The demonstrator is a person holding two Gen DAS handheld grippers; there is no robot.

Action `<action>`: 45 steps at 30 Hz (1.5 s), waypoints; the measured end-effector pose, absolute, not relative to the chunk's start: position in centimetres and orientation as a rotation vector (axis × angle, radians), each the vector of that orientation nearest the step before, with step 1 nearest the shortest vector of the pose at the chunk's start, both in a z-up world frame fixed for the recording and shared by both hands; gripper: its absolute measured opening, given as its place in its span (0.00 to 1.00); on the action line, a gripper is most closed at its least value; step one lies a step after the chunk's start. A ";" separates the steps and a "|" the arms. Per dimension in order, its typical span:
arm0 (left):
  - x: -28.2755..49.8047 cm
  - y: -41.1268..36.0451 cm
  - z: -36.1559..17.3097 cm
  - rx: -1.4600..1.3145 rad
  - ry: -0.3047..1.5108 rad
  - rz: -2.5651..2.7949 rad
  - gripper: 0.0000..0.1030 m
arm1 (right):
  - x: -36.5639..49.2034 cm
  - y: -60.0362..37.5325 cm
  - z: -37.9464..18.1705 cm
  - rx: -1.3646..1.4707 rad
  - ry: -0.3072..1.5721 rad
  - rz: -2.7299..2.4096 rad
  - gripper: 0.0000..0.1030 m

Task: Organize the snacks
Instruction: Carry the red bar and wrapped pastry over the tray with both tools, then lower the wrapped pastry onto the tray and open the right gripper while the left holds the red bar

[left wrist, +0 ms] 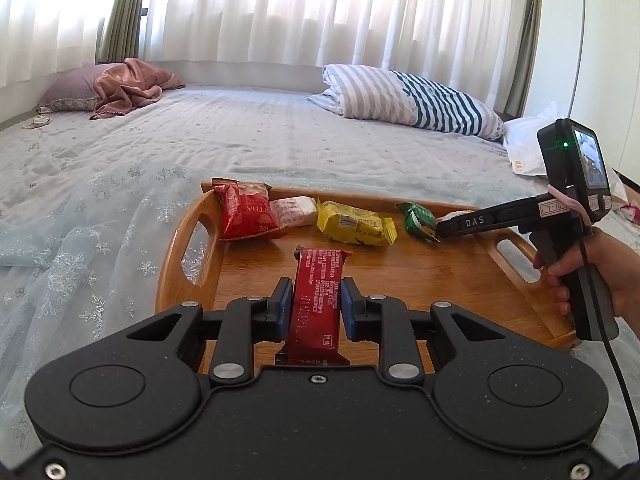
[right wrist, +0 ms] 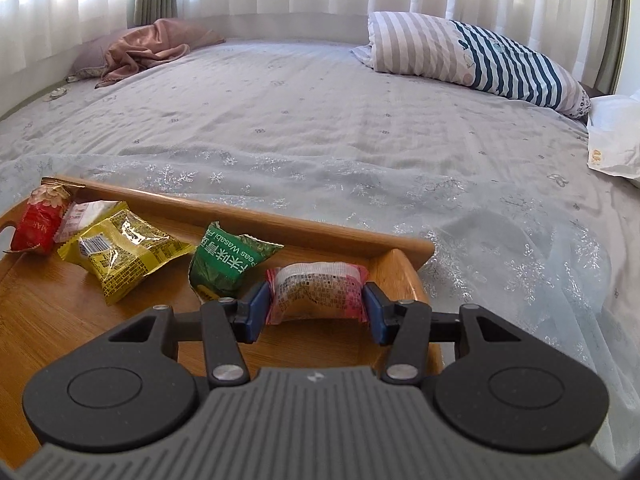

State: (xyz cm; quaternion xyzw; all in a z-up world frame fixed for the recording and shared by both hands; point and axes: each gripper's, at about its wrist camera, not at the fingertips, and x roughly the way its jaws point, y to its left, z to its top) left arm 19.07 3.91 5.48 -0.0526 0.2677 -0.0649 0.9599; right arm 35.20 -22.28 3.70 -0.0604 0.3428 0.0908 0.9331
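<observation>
Home bedroom. Wide bed (right wrist: 320, 120) with grey sheet, striped pillow (right wrist: 480, 52) near far right corner, pink blanket (right wrist: 148, 48) at far left corner, white curtains (left wrist: 280, 12) behind.

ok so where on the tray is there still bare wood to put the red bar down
Bare wood lies in the middle of the wooden tray, between the long red snack bar in the left gripper and the back row. Crowded: the far rim, where the red pouch, white packet, yellow packet and green wasabi packet sit, beside the pink packet in the right gripper.
</observation>
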 end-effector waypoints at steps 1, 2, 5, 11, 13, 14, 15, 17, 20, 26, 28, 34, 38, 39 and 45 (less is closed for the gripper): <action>19.2 3.9 5.4 -0.111 0.546 -0.132 0.23 | 35.4 -22.3 3.8 -0.120 0.704 0.187 0.52; 19.3 3.9 5.3 -0.116 0.549 -0.133 0.23 | 35.5 -22.3 3.8 -0.119 0.705 0.189 0.53; 19.4 3.9 5.3 -0.111 0.554 -0.125 0.23 | 36.0 -22.1 3.9 -0.131 0.699 0.189 0.54; 19.3 4.3 5.2 -0.118 0.548 -0.109 0.23 | 36.8 -22.1 3.7 -0.098 0.709 0.187 0.58; 19.2 4.5 5.2 -0.121 0.543 -0.105 0.23 | 36.7 -22.0 3.9 -0.093 0.701 0.185 0.63; 19.2 4.6 5.3 -0.122 0.542 -0.101 0.23 | 36.7 -22.0 4.0 -0.098 0.694 0.182 0.66; 19.1 4.7 5.3 -0.125 0.541 -0.099 0.23 | 36.6 -21.9 4.1 -0.107 0.686 0.174 0.70; 19.0 4.9 5.3 -0.131 0.541 -0.096 0.23 | 36.6 -21.9 4.4 -0.115 0.678 0.168 0.70; 18.9 5.3 5.2 -0.138 0.542 -0.088 0.23 | 36.5 -21.8 4.9 -0.120 0.668 0.161 0.72; 18.9 5.9 4.9 -0.144 0.548 -0.066 0.23 | 35.3 -22.4 6.0 -0.098 0.625 0.108 0.80; 18.9 6.1 4.8 -0.150 0.547 -0.061 0.23 | 34.6 -22.8 6.4 -0.075 0.616 0.101 0.86; 19.5 6.7 4.5 -0.165 0.560 -0.045 0.23 | 30.8 -23.2 8.0 -0.036 0.561 0.130 0.94; 20.4 6.6 4.4 -0.140 0.573 -0.031 0.23 | 26.8 -22.7 8.9 -0.010 0.512 0.215 1.00; 20.7 6.5 4.4 -0.136 0.576 -0.030 0.23 | 25.8 -22.4 9.1 -0.017 0.501 0.236 1.00; 23.0 5.6 4.0 -0.064 0.608 -0.007 0.23 | 21.0 -21.0 10.3 -0.065 0.451 0.367 1.00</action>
